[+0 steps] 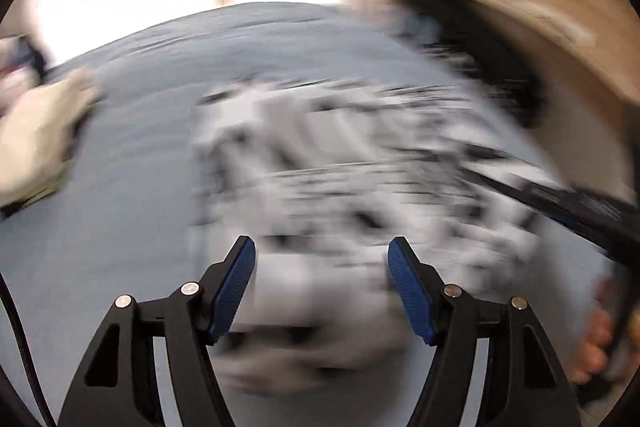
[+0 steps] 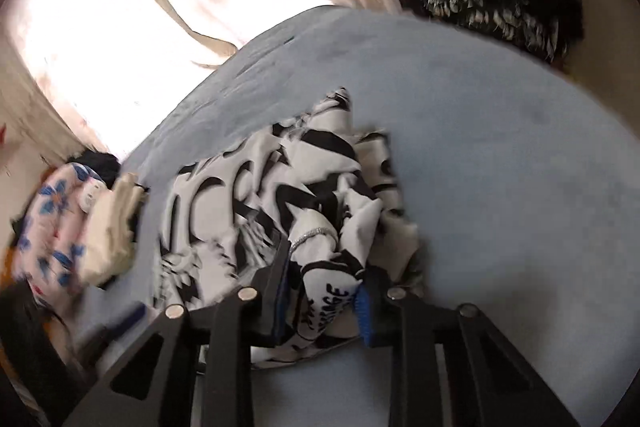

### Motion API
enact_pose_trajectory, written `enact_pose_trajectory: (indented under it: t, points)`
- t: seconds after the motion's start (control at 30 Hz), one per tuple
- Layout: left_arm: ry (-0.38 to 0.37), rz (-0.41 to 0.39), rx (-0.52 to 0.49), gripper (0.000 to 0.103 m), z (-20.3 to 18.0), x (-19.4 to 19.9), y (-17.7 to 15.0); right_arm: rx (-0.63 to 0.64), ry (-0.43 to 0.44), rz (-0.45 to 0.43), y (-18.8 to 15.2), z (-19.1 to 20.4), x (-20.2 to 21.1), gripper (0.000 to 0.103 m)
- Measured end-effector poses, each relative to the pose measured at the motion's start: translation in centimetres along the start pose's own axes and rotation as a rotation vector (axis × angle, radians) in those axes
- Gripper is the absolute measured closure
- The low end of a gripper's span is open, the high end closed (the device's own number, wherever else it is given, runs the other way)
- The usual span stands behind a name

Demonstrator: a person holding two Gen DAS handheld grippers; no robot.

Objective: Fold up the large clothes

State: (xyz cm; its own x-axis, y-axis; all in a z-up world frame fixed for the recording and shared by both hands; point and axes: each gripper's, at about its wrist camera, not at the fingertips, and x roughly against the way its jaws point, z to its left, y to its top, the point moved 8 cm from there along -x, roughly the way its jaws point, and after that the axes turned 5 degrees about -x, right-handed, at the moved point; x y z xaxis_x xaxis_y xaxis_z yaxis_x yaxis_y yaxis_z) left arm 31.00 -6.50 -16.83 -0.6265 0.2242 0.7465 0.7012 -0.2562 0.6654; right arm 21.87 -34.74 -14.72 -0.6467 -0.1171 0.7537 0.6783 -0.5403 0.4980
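Bed, blue-grey cover. Black-and-white garment lies crumpled mid-bed; cream clothes at its 9 o'clock. Right gripper: fingers clenched on a garment fold. Left gripper: fingers spread, nothing between, hovering over the blurred garment.

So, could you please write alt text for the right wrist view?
The right claw is shut on a crumpled black-and-white garment lying on a blue-grey bed. Folded clothes sit left, by a bright curtained window.
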Motion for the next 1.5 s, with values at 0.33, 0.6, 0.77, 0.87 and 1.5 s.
enact_pose_trajectory:
  t: [0.33, 0.6, 0.77, 0.87, 1.5]
  points:
    - [-0.050, 0.073, 0.052, 0.032, 1.2, -2.1, -2.1, -0.005, -0.152, -0.053, 0.4, -1.2, 1.5, 0.053]
    - [-0.150, 0.138, 0.110, 0.032, 2.0, -4.0, 3.7, 0.097, -0.068, 0.001, 8.9, 2.8, -3.8, 0.026]
    - [-0.133, 0.115, 0.149, 0.032, 3.8, -7.1, 7.8, 0.034, -0.039, 0.166, 11.8, 1.7, -11.6, 0.027]
    - [-0.156, 0.156, 0.181, 0.033, 4.3, -9.7, 9.0, 0.055, -0.042, 0.288, 10.7, 1.7, -14.9, 0.093]
    - [-0.126, 0.103, 0.191, 0.028, 3.1, -5.2, 7.2, 0.271, -0.056, 0.108, 5.7, 7.6, -5.9, 0.076]
